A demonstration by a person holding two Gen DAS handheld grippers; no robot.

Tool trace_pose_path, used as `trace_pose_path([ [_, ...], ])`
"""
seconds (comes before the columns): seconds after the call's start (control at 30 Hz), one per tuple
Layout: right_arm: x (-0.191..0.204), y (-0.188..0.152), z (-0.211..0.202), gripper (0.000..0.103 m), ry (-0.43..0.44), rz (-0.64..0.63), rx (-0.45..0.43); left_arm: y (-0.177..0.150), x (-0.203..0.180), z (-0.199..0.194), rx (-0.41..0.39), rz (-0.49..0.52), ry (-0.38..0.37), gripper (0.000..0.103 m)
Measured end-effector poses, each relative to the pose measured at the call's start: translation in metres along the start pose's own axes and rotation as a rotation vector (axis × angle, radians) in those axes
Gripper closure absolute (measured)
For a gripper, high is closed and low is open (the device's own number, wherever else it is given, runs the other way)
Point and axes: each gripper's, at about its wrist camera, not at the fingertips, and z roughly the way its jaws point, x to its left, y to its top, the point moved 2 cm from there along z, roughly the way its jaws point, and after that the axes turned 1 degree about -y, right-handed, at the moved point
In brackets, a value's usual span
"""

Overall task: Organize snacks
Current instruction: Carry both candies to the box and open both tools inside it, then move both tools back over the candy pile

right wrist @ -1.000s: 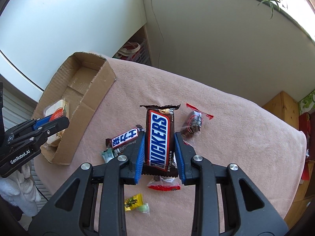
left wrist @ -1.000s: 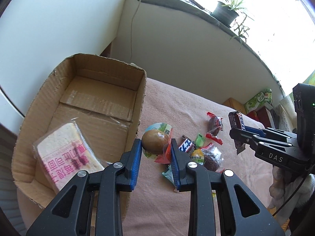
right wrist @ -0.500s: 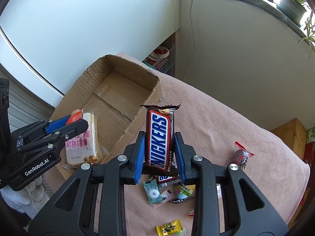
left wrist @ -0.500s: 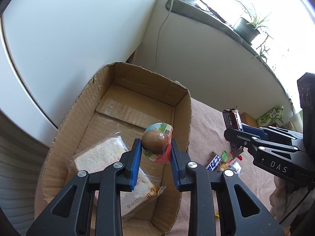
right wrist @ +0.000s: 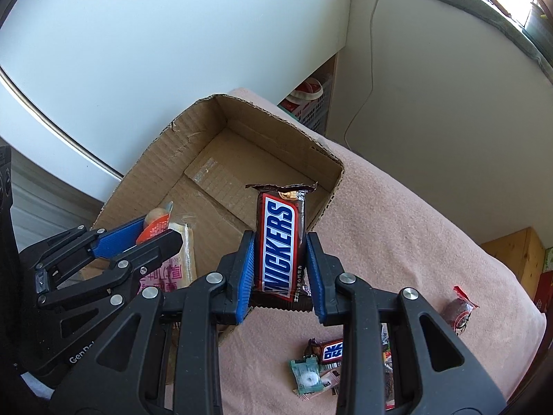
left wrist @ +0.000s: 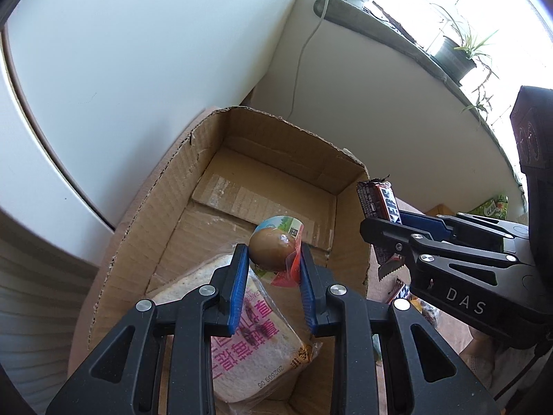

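My left gripper [left wrist: 273, 259] is shut on a packaged brown egg [left wrist: 272, 247] and hangs over the open cardboard box [left wrist: 166, 193], above a wrapped bread sandwich [left wrist: 255, 339] lying on the box floor. My right gripper [right wrist: 280, 259] is shut on an upright Snickers bar [right wrist: 280, 242] over the box's right wall [right wrist: 328, 200]. In the left wrist view the right gripper [left wrist: 387, 235] with the Snickers bar [left wrist: 380, 204] sits just right of the box. In the right wrist view the left gripper [right wrist: 155, 231] with the egg [right wrist: 157, 221] is over the box at the left.
The box stands on a pink cloth-covered table [right wrist: 408, 228]. Small snacks lie loose on the cloth: a mini Snickers [right wrist: 331, 351], a green candy [right wrist: 306, 377] and a red-wrapped sweet [right wrist: 459, 311]. A white wall rises behind the box; a windowsill with a potted plant [left wrist: 456, 55] is far right.
Both grippers have travelled from over the snack pile toward the box. The egg now hangs over the sandwich inside the box, and the Snickers bar has reached the box's right wall.
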Motion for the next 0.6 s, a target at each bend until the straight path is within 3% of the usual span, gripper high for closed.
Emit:
trace_pose_path([
  [0.47, 0.006, 0.009, 0.008, 0.073, 0.025, -0.012, 0.008, 0.003, 0.005, 0.001, 0.005, -0.001, 0.007, 0.074],
  [0.53, 0.006, 0.011, 0.006, 0.069, 0.022, -0.011, 0.001, 0.003, 0.005, 0.002, 0.004, 0.000, 0.012, 0.065],
  [0.6, 0.004, 0.012, 0.002, 0.056, 0.012, -0.009, -0.014, 0.003, 0.006, 0.000, 0.001, -0.003, 0.020, 0.063],
])
